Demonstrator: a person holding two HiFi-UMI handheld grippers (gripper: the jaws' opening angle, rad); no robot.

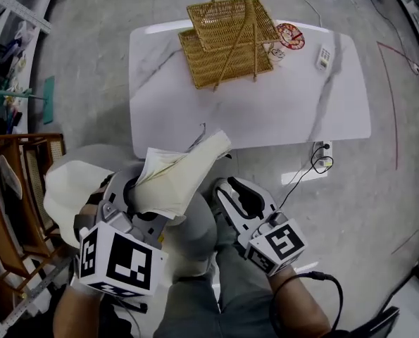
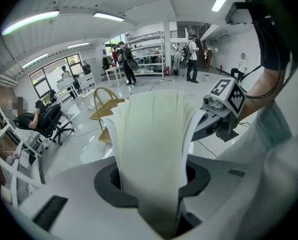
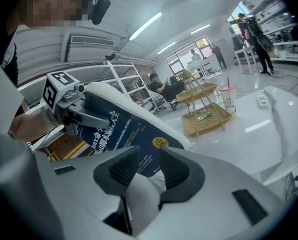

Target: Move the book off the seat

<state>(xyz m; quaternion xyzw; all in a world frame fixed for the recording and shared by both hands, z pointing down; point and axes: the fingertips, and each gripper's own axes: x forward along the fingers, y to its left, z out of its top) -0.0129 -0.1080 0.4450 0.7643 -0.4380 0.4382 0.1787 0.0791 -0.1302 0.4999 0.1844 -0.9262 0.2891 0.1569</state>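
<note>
Head view shows the book (image 1: 175, 176) up in the air, pinched at its near end by the left gripper (image 1: 135, 201), pages fanning out toward the far side. It hangs over the person's lap, just right of the white seat (image 1: 63, 186), and as far as I can tell it isn't touching the seat at all. Left gripper view backs that up: the jaws are clamped on the thick wad of pale pages, which fills the gap between the pads.

Right gripper (image 1: 239, 204) sits just to the right of the book with its jaws spread and nothing pinched. From its own view you only see the book's dark blue cover beyond the open jaws.

So I'd say the main bit is basically done, since the book is lifted clear of the seat. What's left is putting it down somewhere. The white marble table (image 1: 286, 115) on the far side looks like the obvious spot, with plenty of bare top near the wicker basket (image 1: 227, 42). After that, the jaws open and the gripper backs off.
</note>
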